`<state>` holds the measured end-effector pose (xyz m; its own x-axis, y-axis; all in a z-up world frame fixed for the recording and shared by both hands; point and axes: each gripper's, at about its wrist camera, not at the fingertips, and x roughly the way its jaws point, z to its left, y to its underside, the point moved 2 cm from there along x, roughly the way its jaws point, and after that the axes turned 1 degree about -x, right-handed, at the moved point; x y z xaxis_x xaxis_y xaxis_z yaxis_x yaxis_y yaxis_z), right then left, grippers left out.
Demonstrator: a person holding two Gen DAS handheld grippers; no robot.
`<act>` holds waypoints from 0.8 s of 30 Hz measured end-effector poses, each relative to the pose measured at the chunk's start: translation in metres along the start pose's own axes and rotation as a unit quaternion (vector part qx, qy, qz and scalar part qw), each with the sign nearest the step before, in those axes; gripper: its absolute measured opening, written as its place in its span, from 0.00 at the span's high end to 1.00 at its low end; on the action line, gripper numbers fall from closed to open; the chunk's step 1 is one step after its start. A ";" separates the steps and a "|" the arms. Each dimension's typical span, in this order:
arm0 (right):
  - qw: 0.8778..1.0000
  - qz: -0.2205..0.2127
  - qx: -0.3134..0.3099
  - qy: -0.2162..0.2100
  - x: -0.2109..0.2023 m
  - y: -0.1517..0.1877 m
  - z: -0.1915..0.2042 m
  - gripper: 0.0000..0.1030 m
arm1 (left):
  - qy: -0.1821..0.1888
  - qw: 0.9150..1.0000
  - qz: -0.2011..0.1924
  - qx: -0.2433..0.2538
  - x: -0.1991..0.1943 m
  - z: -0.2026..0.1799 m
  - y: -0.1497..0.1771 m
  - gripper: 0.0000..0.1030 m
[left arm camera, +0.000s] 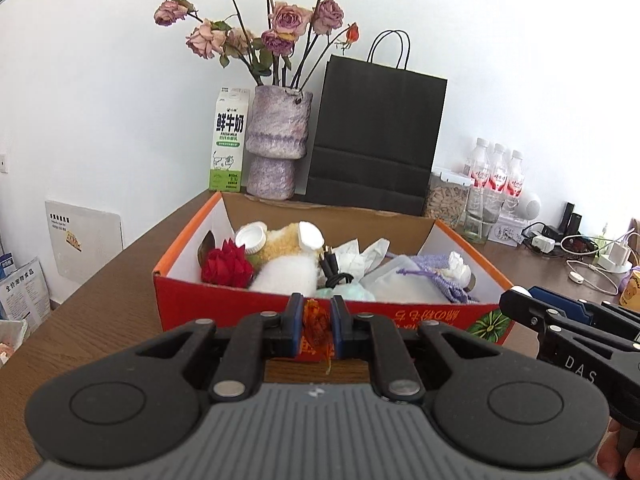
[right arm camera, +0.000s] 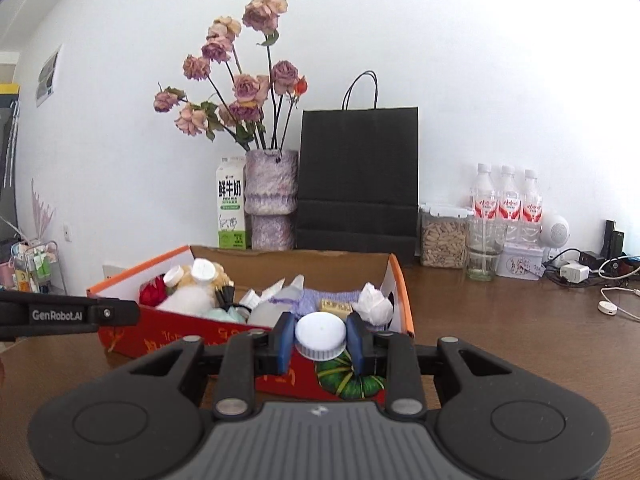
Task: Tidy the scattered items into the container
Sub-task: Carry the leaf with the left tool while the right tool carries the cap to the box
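Observation:
A red and orange cardboard box stands on the brown table, holding a red fabric flower, a plush toy, white caps, a cable, tissue and a purple knitted pouch. My left gripper is shut on a small orange dried flower, just in front of the box's near wall. My right gripper is shut on a white bottle cap, held before the box's right front corner. The right gripper also shows at the right edge of the left wrist view.
Behind the box stand a milk carton, a purple vase of dried roses and a black paper bag. To the right are water bottles, a jar, a glass, chargers and cables.

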<state>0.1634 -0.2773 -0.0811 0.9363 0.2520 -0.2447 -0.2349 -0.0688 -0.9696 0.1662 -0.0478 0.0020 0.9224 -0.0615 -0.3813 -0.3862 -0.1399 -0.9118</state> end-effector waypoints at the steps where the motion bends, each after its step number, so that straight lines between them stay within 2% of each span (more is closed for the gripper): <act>1: 1.000 -0.003 0.000 -0.001 0.003 -0.006 0.001 0.74 | 0.000 1.000 -0.006 0.001 0.000 -0.001 -0.004 0.86; 7: 1.000 -0.023 -0.007 -0.003 0.026 -0.040 0.011 0.74 | 0.010 0.999 -0.040 -0.002 0.012 -0.005 -0.032 0.86; 13: 0.999 -0.038 -0.001 0.000 0.064 -0.067 0.015 0.74 | -0.001 0.998 -0.058 -0.002 0.048 -0.008 -0.060 0.86; 17: 1.000 -0.020 0.014 0.004 0.095 -0.058 0.007 0.74 | -0.021 0.997 -0.068 -0.001 0.080 -0.006 -0.066 0.86; 21: 1.000 0.020 0.015 0.005 0.114 -0.043 -0.002 0.74 | -0.025 0.999 -0.033 0.004 0.104 0.002 -0.056 0.86; 24: 0.999 0.025 0.028 0.006 0.117 -0.040 -0.007 0.74 | -0.030 0.999 -0.034 0.003 0.104 0.006 -0.055 0.86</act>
<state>0.2838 -0.2514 -0.0706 0.9260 0.2388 -0.2923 -0.2945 -0.0273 -0.9553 0.2829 -0.0405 0.0117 0.9450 0.0074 -0.3270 -0.3230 -0.1361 -0.9365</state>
